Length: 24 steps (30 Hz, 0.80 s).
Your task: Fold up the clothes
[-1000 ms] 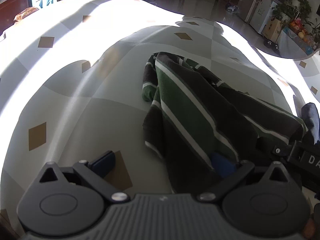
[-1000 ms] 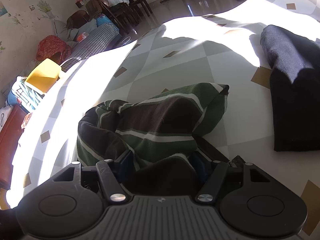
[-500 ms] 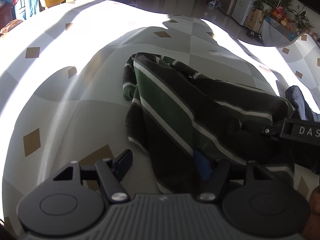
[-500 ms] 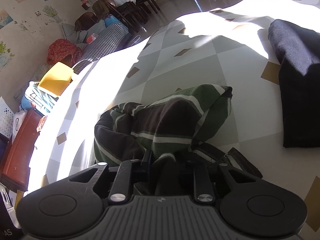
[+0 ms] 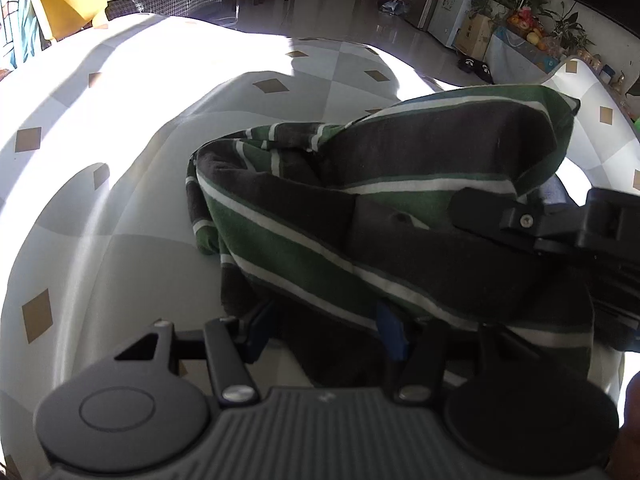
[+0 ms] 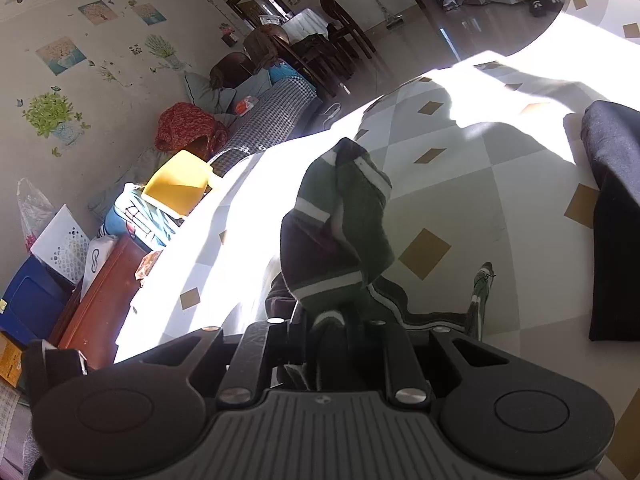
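Observation:
A green, dark grey and white striped garment [image 5: 320,248] lies bunched on the table, with one end raised. My left gripper [image 5: 324,332] is low over its near fold. Its jaws are closing, with cloth between the blue pads [image 5: 390,336], which do not clamp it. In the right wrist view the garment [image 6: 340,220] hangs up in a peak from my right gripper [image 6: 336,328], whose jaws are still closing tight on the fabric. One right gripper finger [image 5: 520,220] shows in the left wrist view, holding the garment's right side.
The table [image 5: 120,160] wears a white and grey cloth with brown diamonds, half in bright sun. A folded dark navy garment [image 6: 616,220] lies at the right. A yellow chair [image 5: 68,4] and household clutter stand beyond the far edge.
Both grippers narrowed around the striped garment and rose. The right one pinched the fabric and pulled that end up off the table into a peak. The left pads came in to the fold.

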### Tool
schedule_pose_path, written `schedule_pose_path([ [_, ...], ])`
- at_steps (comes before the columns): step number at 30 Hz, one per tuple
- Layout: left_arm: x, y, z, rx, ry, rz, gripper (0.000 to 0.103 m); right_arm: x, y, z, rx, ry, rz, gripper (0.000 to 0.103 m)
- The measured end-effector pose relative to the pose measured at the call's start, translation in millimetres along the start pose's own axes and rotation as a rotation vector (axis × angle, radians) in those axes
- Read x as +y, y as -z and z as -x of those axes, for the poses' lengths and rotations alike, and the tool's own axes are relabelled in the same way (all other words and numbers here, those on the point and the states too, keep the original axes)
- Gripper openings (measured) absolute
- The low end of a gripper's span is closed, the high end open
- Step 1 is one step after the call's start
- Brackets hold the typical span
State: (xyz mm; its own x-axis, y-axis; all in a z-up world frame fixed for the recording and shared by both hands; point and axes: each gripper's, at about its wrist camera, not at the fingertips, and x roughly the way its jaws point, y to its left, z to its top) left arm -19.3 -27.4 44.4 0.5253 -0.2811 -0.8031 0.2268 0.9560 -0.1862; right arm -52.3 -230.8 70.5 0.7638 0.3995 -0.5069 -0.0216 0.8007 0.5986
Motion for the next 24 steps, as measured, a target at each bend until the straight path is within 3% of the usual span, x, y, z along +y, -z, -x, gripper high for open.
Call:
schedule_pose_path([
  [16,-35,-19,22,-0.051,0.076,-0.027,0.053,7,-19,26,-0.085,-0.079,-0.002,0.017],
  [24,-12,-10,17,-0.017,0.042,0.028,0.067,8,-14,14,-0.030,-0.084,0.000,0.017],
])
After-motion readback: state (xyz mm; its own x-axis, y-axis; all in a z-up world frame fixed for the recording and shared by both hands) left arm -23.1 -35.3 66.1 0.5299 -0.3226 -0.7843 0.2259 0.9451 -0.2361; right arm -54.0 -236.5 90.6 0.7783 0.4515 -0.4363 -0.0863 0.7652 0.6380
